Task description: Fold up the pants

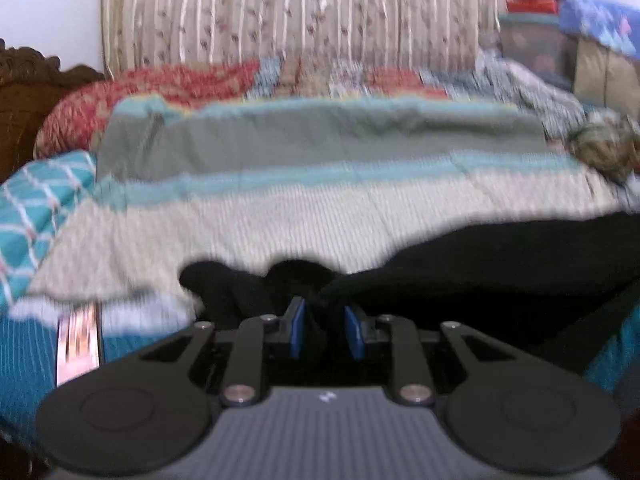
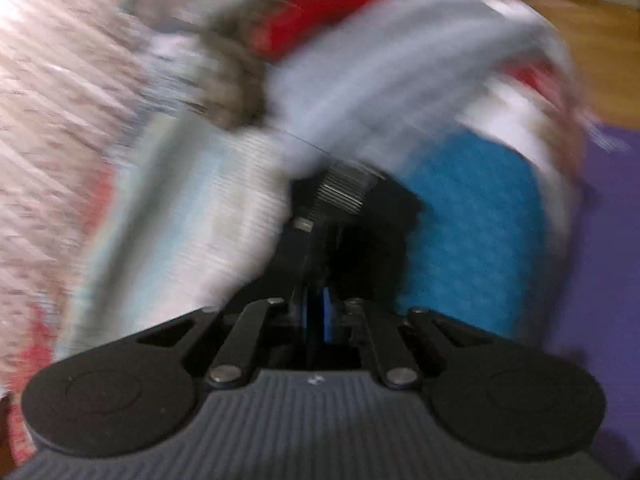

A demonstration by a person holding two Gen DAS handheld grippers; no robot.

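Observation:
The black pants (image 1: pixel 500 264) lie on the striped bedspread (image 1: pixel 280 216), spreading from the centre to the right of the left wrist view. My left gripper (image 1: pixel 325 326) is shut on a bunched fold of the pants between its blue pads (image 1: pixel 298 332). In the blurred right wrist view, my right gripper (image 2: pixel 318 316) is shut on black pants fabric (image 2: pixel 360 236), with a grey ribbed band (image 2: pixel 344 188) just beyond its tips.
A red patterned pillow (image 1: pixel 132 108) and a teal diamond-pattern cloth (image 1: pixel 36 204) lie at the left. A striped headboard cushion (image 1: pixel 304 12) stands behind. Piled boxes (image 1: pixel 536 36) sit at the right. A blue cover (image 2: pixel 472 232) and a purple mat (image 2: pixel 600 280) show in the right wrist view.

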